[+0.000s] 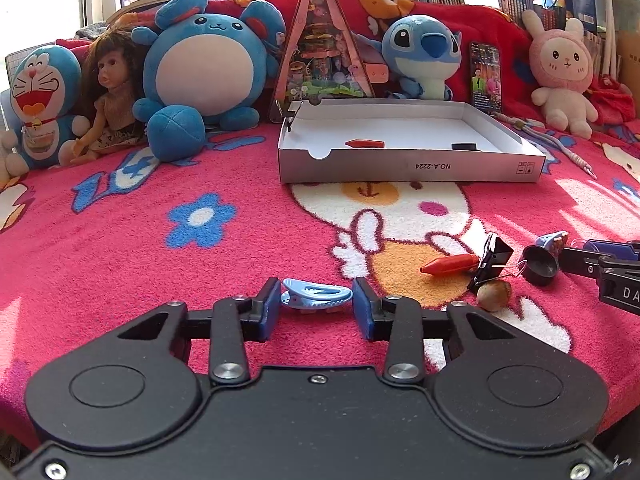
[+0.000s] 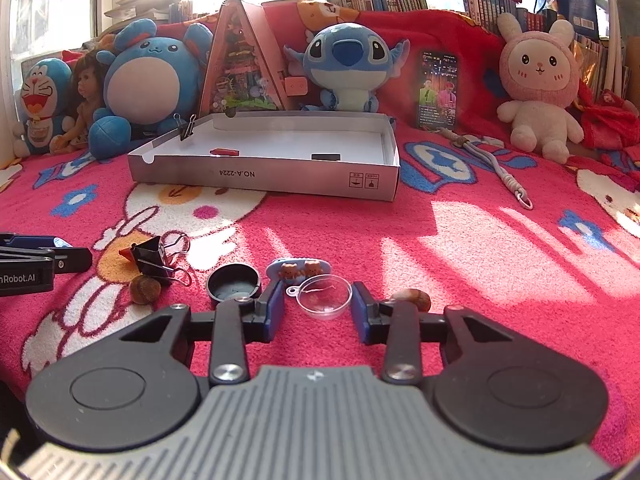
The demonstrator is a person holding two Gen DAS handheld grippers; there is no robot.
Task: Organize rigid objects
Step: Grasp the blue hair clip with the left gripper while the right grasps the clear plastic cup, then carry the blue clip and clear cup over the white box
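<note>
Hair clip, blue plastic, lies on the pink blanket between the left gripper pads; both pads look to be touching its ends, so I read it as pinched, though the grip is only just made. Light, stiff, glossy, likely slippery; toothed edge and curved back, so holding end to end as here is fair, but it could pivot or squirt out if squeezed off-centre.

Right gripper straddles a clear round dish, jaws part open, a gap shows on both sides, nothing clamped. Dish is thin, light, probably brittle plastic with a small tab; take it across the rim, gently, a hard squeeze could crack or flip it.

Target looks to be the white box further back on the blanket.

Counts:
- hair clips: 2, the plain blue one and a bear clip just behind the dish
- red cones: 2, one loose, one in the box
- binder clips: 2, one loose, one on the box wall
- black caps: 1 loose, plus a dark flat piece in the box, cannot tell what
- nuts: 2, one beside the loose binder clip, one by the right finger
- clear dishes: 1

Small stuff all light and rigid, nuts round so may roll
</note>
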